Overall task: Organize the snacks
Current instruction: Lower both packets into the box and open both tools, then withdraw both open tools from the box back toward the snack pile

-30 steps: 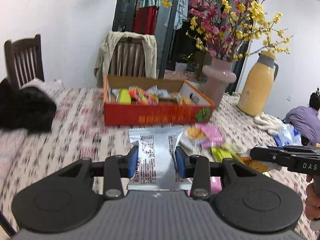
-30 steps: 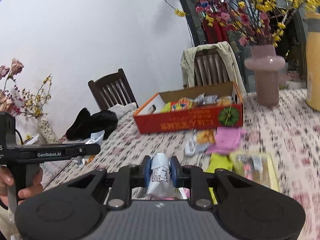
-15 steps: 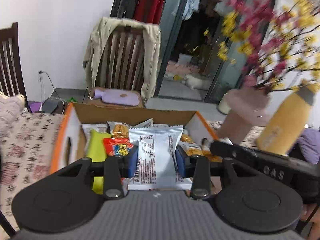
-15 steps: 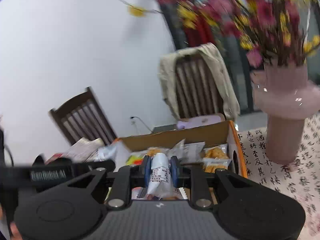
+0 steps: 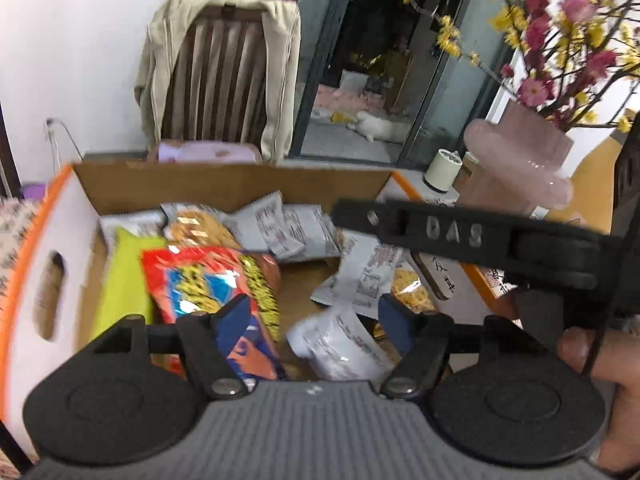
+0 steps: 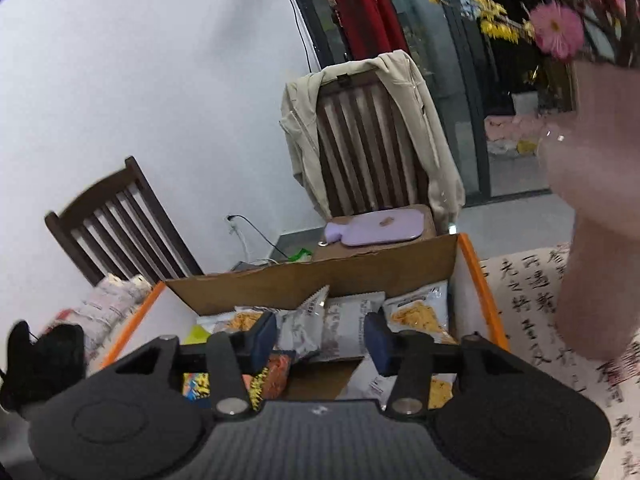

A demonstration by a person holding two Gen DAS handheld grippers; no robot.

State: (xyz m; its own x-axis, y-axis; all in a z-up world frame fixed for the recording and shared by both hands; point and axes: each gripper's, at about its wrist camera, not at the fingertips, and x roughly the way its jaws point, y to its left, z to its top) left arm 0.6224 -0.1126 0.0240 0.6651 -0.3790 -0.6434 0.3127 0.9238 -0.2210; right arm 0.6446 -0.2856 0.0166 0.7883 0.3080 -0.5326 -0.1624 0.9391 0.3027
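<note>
snacks [image 5: 340, 344] lie in box [image 5: 224, 184] — both grippers' jaws opening, nothing btwn pads.

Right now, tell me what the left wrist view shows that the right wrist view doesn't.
Only the left wrist view: the right hand-held gripper crossing over the box, the hand holding it, a white cup by the doorway, and a white packet dropping between the opening jaws of the left hand-held gripper.

Only the right wrist view: a bare dark chair and the calligraphy tablecloth.

Both: the cardboard box of snacks, the jacket-draped chair, the pink vase, and the red snack bag.
</note>
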